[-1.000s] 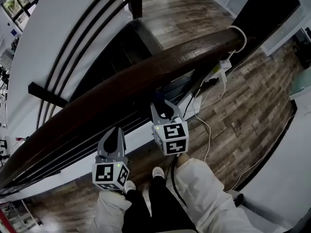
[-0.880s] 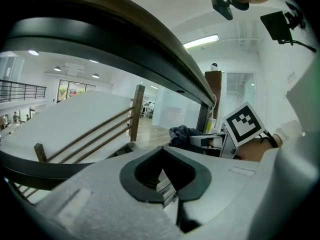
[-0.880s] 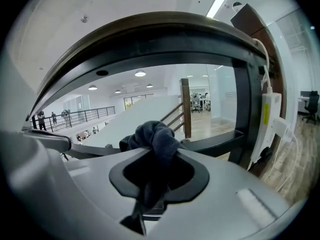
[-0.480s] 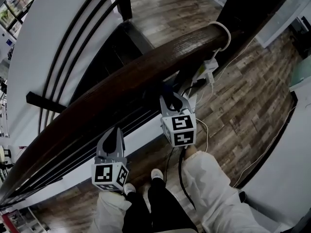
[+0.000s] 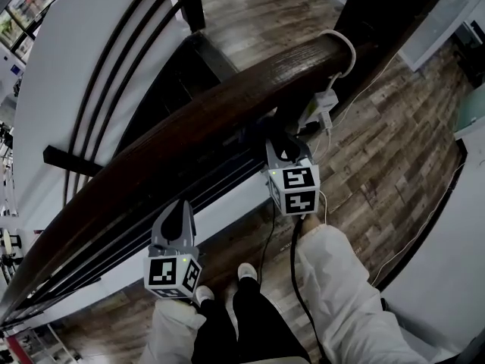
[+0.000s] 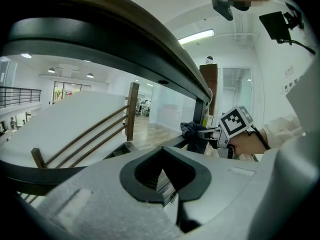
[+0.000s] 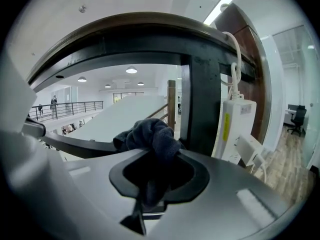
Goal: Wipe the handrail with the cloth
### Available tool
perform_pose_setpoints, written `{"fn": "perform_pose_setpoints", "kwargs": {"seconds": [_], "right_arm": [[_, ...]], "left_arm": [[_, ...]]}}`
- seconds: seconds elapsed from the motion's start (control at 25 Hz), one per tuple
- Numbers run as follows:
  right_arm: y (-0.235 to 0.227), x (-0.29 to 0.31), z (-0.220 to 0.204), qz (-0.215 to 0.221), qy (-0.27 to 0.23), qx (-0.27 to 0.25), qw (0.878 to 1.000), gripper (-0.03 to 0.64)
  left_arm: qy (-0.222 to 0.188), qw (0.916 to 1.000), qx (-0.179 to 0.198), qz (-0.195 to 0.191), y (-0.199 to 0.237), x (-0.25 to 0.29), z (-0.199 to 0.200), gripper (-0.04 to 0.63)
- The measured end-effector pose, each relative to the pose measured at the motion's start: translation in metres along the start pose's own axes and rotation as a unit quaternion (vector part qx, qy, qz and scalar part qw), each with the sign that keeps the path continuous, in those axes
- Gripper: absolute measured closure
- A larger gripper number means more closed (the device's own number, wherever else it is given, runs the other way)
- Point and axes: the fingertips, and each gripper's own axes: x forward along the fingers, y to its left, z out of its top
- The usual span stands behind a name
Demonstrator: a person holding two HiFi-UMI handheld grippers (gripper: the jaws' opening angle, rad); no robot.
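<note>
While the right gripper [image 5: 282, 139] pinches the bunched cloth [image 7: 150, 136] under the handrail's [image 5: 189, 123] end, seemingly to wipe there, the left gripper [image 5: 178, 209] hangs closed and empty.

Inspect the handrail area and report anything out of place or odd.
A white cable is looped over the end of the handrail, with a white power strip dangling from it beside the black post. Odd because it sits where the cloth would wipe and could snag.
</note>
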Motion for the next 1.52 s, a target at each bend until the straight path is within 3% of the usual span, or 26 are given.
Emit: {"fn": "perform_pose_setpoints", "kwargs": {"seconds": [0.44,0.76,1.12,1.52], "right_arm": [[-0.025,-0.003,-0.003,-0.035,-0.003,0.022,0.999,0.551],[0.022,-0.034,0.001,-0.030,-0.031,0.042,0.998,0.552],[0.215,-0.103,0.023,0.028,-0.084,-0.025,0.996,0.552],[0.511,-0.164,-0.001,0.095,-0.090,-0.029,0.991,0.552]], "left_arm": [[0.004,0.9997,0.018,0.017,0.018,-0.032,-0.005,0.597],[-0.011,0.9983,-0.003,0.057,0.062,-0.079,-0.016,0.597],[-0.052,0.9942,-0.021,0.092,0.140,-0.194,-0.033,0.597],[-0.085,0.9780,-0.043,0.185,0.325,-0.424,-0.084,0.597]]}}
